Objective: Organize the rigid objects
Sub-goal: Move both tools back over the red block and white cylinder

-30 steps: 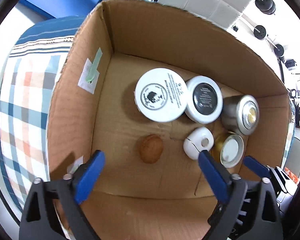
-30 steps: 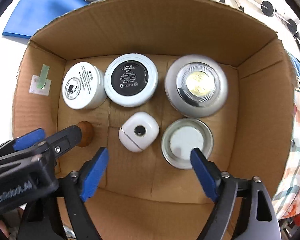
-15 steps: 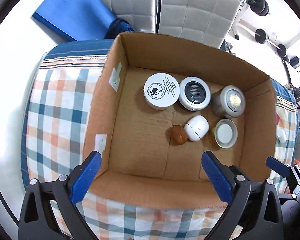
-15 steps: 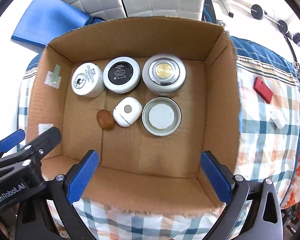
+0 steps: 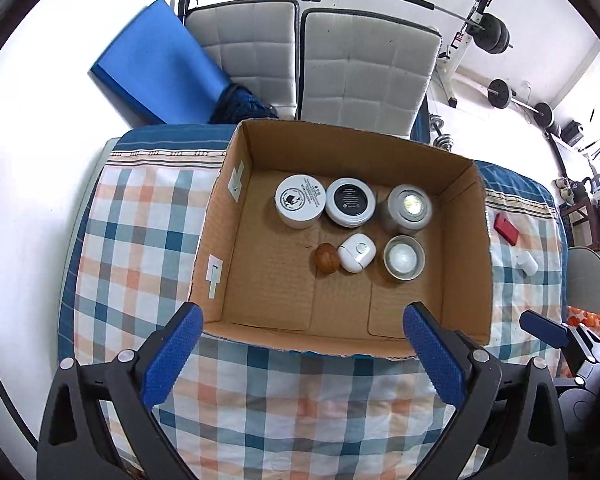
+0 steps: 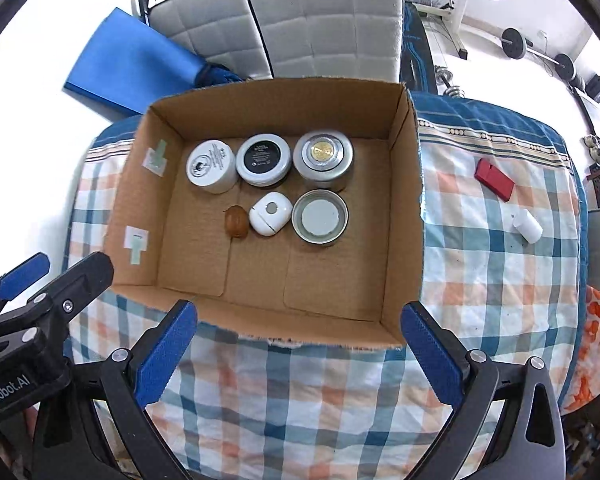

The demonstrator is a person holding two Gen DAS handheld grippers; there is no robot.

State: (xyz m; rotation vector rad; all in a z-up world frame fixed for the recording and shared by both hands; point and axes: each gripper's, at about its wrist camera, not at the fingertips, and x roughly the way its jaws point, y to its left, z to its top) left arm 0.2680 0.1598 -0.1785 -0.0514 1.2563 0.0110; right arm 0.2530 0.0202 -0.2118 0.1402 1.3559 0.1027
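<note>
Both tongs, left point(image 5: 300, 354) and right point(image 6: 298, 354), hang wide open and empty above the checked counter point(image 6: 300, 392). Beyond, the box point(image 6: 260, 318) holds six items packed in two rows; a red case point(image 6: 494, 179) and white case point(image 6: 527, 226) lie outside it, probably next.

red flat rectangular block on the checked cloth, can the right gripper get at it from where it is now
Probably yes: the red flat rectangular block lies in the open outside the cardboard box, with nothing on it, and the right gripper is open and empty.
</note>
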